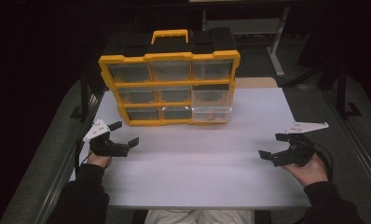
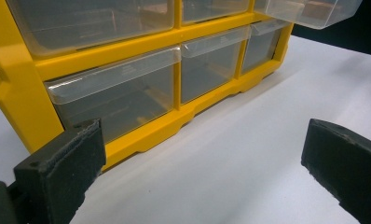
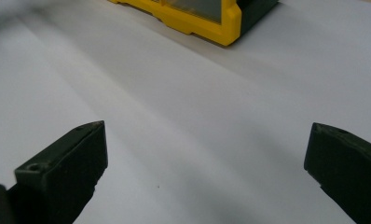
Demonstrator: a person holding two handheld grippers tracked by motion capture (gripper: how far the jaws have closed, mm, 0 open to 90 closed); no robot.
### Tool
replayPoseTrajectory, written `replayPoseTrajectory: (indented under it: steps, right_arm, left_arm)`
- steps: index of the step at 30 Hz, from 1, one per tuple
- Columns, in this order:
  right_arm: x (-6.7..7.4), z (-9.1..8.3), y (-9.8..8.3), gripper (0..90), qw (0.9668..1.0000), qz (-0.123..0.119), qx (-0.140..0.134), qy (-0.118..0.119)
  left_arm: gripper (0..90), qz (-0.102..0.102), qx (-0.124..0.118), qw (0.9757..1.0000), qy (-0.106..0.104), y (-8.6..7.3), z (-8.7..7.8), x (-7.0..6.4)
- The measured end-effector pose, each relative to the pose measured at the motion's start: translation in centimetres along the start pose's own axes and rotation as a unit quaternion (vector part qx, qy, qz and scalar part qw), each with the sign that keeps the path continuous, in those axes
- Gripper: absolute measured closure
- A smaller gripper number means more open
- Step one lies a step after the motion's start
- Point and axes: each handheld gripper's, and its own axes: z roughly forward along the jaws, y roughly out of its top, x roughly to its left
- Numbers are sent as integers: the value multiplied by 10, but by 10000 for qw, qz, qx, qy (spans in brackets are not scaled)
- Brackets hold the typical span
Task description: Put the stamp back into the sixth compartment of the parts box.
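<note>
A yellow organizer [image 1: 169, 57] with a yellow handle and three rows of clear drawers stands upright at the back of the white table [image 1: 197, 168]. One drawer [image 1: 211, 114] in its right column sticks out; from the left gripper view it [image 2: 309, 9] juts forward above the bottom row. My left gripper [image 1: 125, 133] hovers open and empty just in front of the organizer's lower left corner [image 2: 30, 116]. My right gripper [image 1: 273, 145] is held open and empty over the table's right side, well away from the organizer [image 3: 193, 18].
A dark cabinet body sits behind the yellow front. Table legs [image 1: 277, 46] and dark floor lie beyond the far edge. Metal rails [image 1: 62, 158] run along both sides of the table. Bare white surface spreads between the two grippers.
</note>
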Motion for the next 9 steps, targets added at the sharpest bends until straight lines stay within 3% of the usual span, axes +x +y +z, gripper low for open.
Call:
replayPoseTrajectory:
  steps: [9]
  right_arm:
    - [1, -7, -20, 0, 9995, 179, -194, -168]
  left_arm:
    - [0, 7, -36, 10000, 19, 1, -2, -1]
